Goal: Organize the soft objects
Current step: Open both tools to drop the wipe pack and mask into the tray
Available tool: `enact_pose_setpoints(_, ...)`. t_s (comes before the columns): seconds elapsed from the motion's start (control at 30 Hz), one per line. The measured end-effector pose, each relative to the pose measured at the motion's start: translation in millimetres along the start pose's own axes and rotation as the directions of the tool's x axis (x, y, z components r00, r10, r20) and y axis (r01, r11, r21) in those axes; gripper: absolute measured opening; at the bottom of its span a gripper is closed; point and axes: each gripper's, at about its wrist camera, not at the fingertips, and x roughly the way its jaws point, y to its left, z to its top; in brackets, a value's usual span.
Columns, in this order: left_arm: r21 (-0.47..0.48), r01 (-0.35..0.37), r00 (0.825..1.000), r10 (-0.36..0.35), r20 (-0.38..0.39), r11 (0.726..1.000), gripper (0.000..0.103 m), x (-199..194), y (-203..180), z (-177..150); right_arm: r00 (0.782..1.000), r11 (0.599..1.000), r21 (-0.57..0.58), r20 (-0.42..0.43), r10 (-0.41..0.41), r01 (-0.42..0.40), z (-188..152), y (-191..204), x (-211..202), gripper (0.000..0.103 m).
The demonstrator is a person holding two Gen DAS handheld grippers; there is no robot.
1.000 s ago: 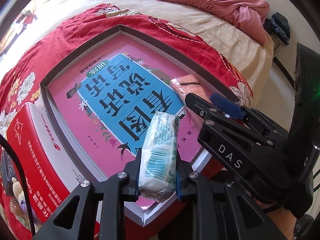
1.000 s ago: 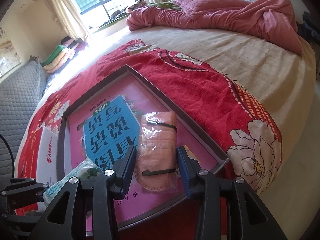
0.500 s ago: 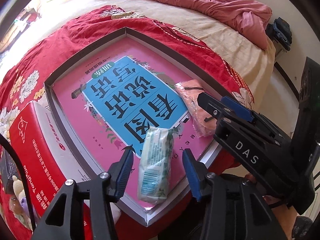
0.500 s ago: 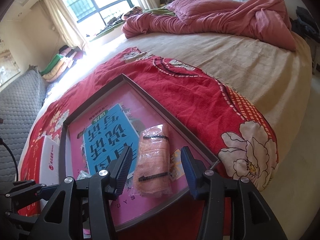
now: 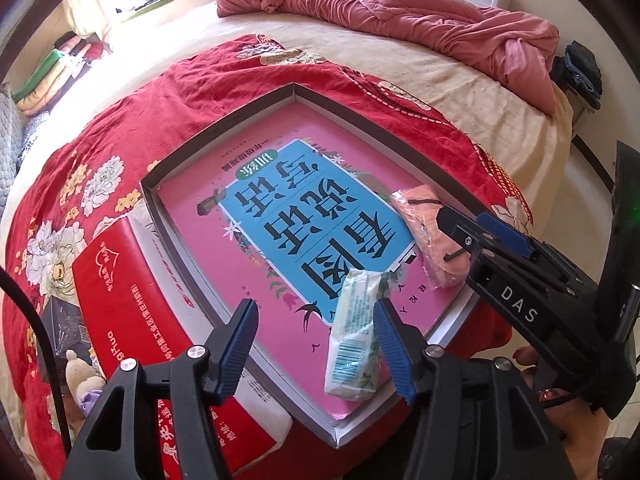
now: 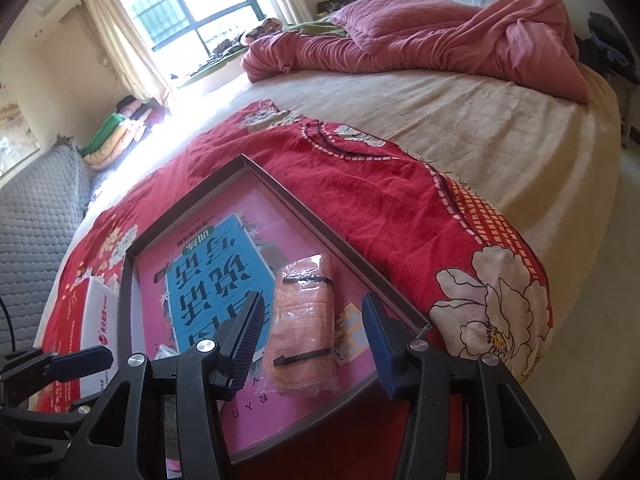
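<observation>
The left gripper (image 5: pixel 314 344) stands spread, its blue pads clear of everything; its jaws have just been opening, and the green-and-white tissue pack (image 5: pixel 354 338) that lies between them rests loose on the pink book cover, close against the right-hand pad (image 5: pixel 390 346) but not pinched. The right gripper (image 6: pixel 314 344) is likewise spread, its jaws having just eased a little wider, with the pink cloth in a clear wrapper (image 6: pixel 304 320) lying flat between the two pads and touched by neither; in the left wrist view the same wrapped cloth (image 5: pixel 428 236) sits near the right edge of the tray, partly behind the right gripper's black finger. Both soft things lie inside the shallow grey-walled tray (image 5: pixel 224 128), on top of the large pink book with a blue panel (image 5: pixel 304 216) that fills its floor: the tissue pack toward the near corner, the wrapped cloth beside it toward the right wall, the two apart. The tray rests on a red flowered blanket (image 5: pixel 132 120) spread over the bed (image 6: pixel 480 128). Just beside the tray's left wall lies a red-and-white box (image 5: pixel 132 304), and near its lower end a small plush toy (image 5: pixel 82 372) shows. Farther back on the bed, a rumpled pink quilt (image 6: pixel 440 40) is heaped, with a window (image 6: pixel 188 12) behind it.
</observation>
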Motion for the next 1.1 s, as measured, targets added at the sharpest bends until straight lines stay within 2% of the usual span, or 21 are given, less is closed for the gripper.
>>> enact_pose_setpoints(0.27, -0.048, -0.016, 0.999, 0.018, 0.04, 0.999, 0.064, -16, 19, 0, 0.999, 0.999, -0.024, 0.023, -0.028, 0.028, 0, 4, -9, 0.056)
enact_pose_setpoints(0.47, -0.072, 0.014, 0.997, -0.009, 0.07, 0.997, 0.065, -30, 28, -6, 0.997, 0.999, -0.02, 0.073, -0.035, 0.037, 2, 9, -30, 0.057)
enact_pose_setpoints(0.57, -0.072, 0.027, 0.996, -0.02, 0.091, 0.997, 0.069, -38, 30, -11, 0.993, 0.999, -0.02, 0.111, -0.036, 0.038, 5, 14, -42, 0.06)
enact_pose_setpoints(0.63, -0.075, 0.028, 0.994, -0.02, 0.111, 0.997, 0.073, -45, 31, -15, 0.991, 0.999, -0.032, 0.131, -0.039, 0.043, 5, 21, -51, 0.068)
enact_pose_setpoints(0.83, -0.086, 0.029, 0.987, -0.014, 0.162, 0.996, 0.079, -65, 40, -24, 0.983, 0.997, -0.061, 0.179, -0.03, 0.042, 8, 38, -75, 0.07)
enact_pose_setpoints(1.1, -0.098, 0.034, 0.98, -0.014, 0.199, 0.995, 0.081, -83, 46, -39, 0.982, 0.995, -0.088, 0.19, -0.023, 0.04, 7, 57, -94, 0.072)
